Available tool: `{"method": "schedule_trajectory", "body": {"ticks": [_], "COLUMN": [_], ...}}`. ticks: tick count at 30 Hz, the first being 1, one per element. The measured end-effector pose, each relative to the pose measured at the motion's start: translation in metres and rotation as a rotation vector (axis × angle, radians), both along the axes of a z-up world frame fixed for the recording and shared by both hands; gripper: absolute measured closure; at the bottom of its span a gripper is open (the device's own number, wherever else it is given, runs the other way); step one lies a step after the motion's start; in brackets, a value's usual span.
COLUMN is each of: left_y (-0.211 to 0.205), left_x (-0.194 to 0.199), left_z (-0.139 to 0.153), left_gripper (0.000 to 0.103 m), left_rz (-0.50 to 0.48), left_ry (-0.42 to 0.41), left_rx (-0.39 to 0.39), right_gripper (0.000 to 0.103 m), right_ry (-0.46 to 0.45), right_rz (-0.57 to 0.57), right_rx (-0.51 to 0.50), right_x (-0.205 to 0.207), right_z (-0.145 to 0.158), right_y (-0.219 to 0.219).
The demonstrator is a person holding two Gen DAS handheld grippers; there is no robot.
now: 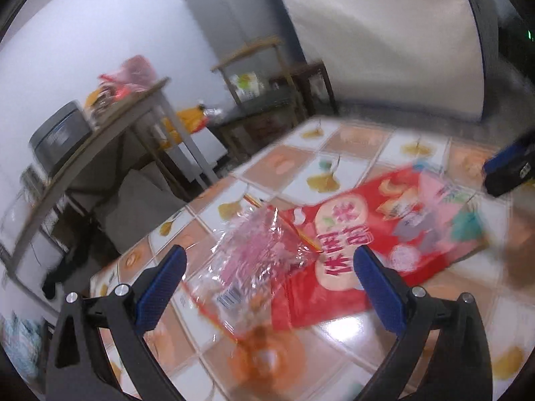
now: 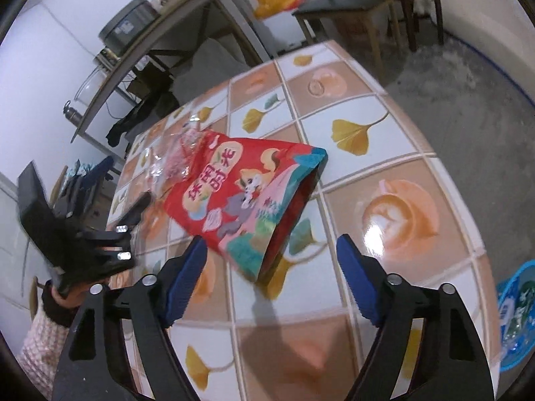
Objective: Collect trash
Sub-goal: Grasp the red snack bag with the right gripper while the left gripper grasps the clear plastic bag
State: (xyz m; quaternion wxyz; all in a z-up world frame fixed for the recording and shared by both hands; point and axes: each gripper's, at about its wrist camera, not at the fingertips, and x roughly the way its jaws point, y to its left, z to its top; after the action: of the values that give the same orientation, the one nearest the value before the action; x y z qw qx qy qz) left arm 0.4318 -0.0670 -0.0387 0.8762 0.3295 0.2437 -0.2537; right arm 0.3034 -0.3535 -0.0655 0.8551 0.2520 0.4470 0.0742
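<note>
A red snack bag (image 1: 367, 230) (image 2: 240, 187) lies flat on the tiled table (image 2: 401, 200), its open mouth turned towards the right wrist camera. A crumpled clear plastic wrapper (image 1: 254, 257) (image 2: 174, 157) rests against the bag's far end. My left gripper (image 1: 270, 254) stands open, and the wrapper sits between its blue pads without being pressed. My right gripper (image 2: 271, 244) is open just above the table, with the bag's mouth corner between its fingertips but untouched. Each gripper shows in the other's view, the left gripper (image 2: 135, 209) and the right gripper (image 1: 508, 167).
A blue bin (image 2: 515, 317) with scraps stands on the floor past the table's right edge. A hand in a checked sleeve (image 2: 50, 317) holds the left gripper. Behind the table are a grey shelf (image 2: 174, 26) with clutter, a chair (image 2: 344, 3) and a stool.
</note>
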Motion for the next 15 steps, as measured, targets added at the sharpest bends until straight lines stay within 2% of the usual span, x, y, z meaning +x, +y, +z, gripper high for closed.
{"method": "schedule_trajectory", "body": {"ticks": [2, 4, 7, 8, 10, 14, 15], "left_y": [-0.012, -0.019, -0.018, -0.017, -0.015, -0.016, -0.016], "left_x": [0.013, 0.023, 0.034, 0.038, 0.042, 0.047, 0.047], "left_z": [-0.019, -0.032, -0.033, -0.033, -0.033, -0.033, -0.033], "left_gripper": [0.005, 0.005, 0.008, 0.014, 0.020, 0.042, 0.045], "left_rz": [-0.013, -0.024, -0.020, -0.015, -0.008, 0.007, 0.012], "left_ry": [-0.011, 0.003, 0.040, 0.054, 0.087, 0.145, 0.160], "left_rx": [0.092, 0.129, 0.095, 0.087, 0.067, 0.022, 0.008], "right_gripper": [0.032, 0.035, 0.042, 0.046, 0.051, 0.067, 0.070], "right_ry": [0.012, 0.020, 0.029, 0.028, 0.023, 0.020, 0.018], "right_rz": [0.006, 0.016, 0.038, 0.043, 0.049, 0.058, 0.058], "right_rx": [0.001, -0.010, -0.027, -0.036, -0.052, -0.089, -0.097], "right_x": [0.010, 0.016, 0.023, 0.024, 0.027, 0.028, 0.028], "right_z": [-0.004, -0.007, -0.009, -0.010, -0.011, -0.011, -0.011], "right_y": [0.001, 0.003, 0.008, 0.010, 0.012, 0.018, 0.019]}}
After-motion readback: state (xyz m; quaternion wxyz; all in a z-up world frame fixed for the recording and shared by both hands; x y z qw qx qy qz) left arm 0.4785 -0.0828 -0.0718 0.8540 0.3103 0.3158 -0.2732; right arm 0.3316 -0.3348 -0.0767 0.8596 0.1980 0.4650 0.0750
